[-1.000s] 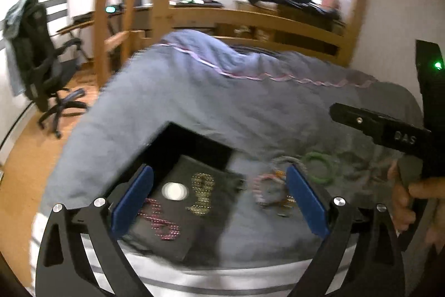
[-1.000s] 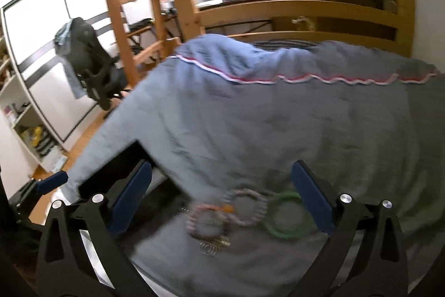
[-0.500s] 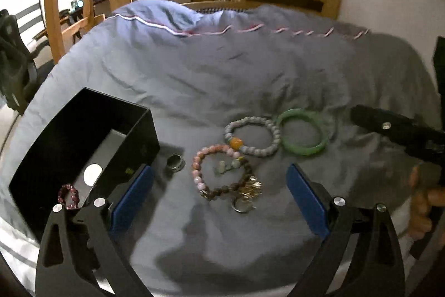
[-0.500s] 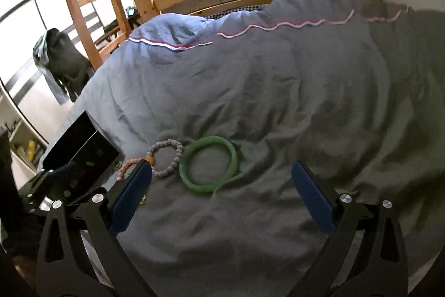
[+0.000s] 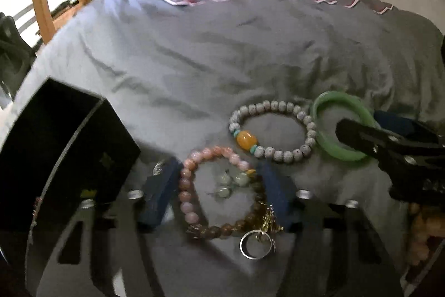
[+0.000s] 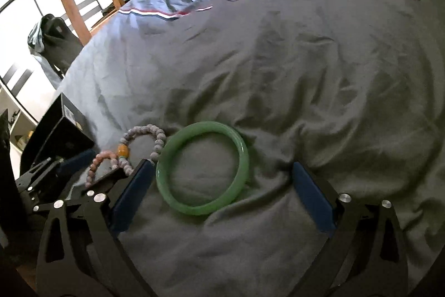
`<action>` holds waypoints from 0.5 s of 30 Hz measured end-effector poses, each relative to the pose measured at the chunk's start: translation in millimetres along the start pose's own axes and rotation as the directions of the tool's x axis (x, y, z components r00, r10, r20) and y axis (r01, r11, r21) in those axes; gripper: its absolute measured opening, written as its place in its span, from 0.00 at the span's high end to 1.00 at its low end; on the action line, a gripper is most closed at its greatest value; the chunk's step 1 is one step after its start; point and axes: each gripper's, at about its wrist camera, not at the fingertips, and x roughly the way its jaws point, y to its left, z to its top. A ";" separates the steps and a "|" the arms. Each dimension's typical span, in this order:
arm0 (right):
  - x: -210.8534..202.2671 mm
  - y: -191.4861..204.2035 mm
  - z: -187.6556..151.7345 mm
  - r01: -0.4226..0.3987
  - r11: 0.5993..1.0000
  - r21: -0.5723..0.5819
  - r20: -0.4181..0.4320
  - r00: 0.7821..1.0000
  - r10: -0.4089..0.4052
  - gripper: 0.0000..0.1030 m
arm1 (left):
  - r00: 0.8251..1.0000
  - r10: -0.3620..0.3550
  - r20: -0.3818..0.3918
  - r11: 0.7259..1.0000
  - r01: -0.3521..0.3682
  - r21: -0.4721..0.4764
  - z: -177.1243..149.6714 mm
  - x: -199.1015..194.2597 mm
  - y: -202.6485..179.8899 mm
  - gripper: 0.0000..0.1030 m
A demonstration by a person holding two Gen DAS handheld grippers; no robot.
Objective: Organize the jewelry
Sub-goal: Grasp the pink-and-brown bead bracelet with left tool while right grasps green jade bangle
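A bed is covered by a rumpled grey-blue quilt (image 5: 211, 52). On it are laid a green jade bangle (image 6: 202, 167), a grey beaded bracelet (image 5: 274, 135), a pink beaded bracelet (image 5: 211, 191), a silver ring (image 5: 256, 244) and a black open box (image 5: 61, 152).

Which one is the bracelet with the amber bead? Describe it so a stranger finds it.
On the grey duvet, right of the black box, lies a jewelry cluster. The grey bead bracelet lies beside the green bangle; it alone has one big amber bead.
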 end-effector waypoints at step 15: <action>-30.5 -14.1 11.4 -0.037 0.998 0.060 0.131 0.991 0.029 0.91 | 0.994 -0.098 0.050 0.994 0.101 -0.052 8.4 -34.9 10.6 0.91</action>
